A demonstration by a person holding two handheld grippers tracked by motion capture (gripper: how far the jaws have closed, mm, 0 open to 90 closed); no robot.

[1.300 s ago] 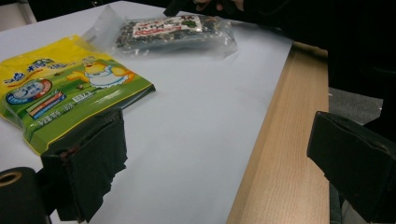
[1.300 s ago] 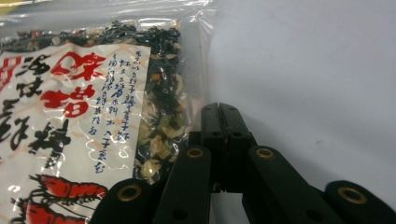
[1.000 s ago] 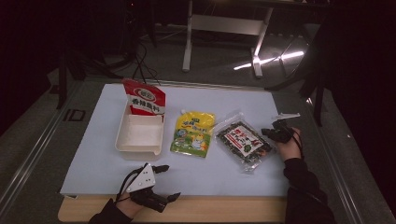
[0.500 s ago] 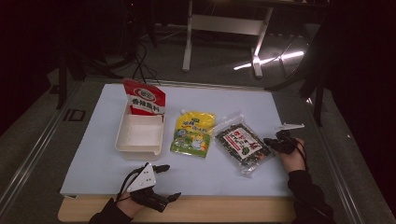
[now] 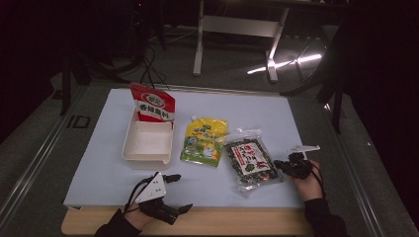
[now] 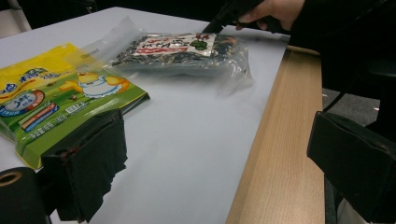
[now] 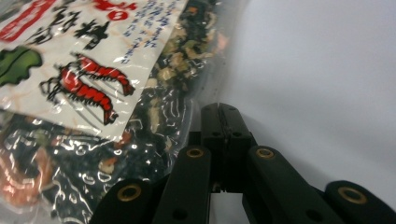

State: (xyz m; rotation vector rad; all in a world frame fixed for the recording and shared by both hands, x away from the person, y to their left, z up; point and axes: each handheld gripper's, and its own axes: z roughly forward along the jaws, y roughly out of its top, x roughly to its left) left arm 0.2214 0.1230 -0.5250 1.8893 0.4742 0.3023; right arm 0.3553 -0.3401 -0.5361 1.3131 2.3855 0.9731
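On the pale blue table mat (image 5: 306, 123) lie a white tray (image 5: 148, 143), a yellow-green pouch (image 5: 203, 142) and, at the right, the clear seaweed packet (image 5: 249, 160) lying flat. The right gripper (image 5: 281, 164) rests at that packet's right edge, its jaws pressed together with nothing between them. The left gripper (image 5: 179, 192) sits near the front edge, jaws spread wide over bare mat.

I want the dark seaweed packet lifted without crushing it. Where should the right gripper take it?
Probably by the flat clear seam along the seaweed packet's edge nearest the right gripper, coming in low from that side: the packet lies flat, its middle bulges, and the shut jaws must open first.
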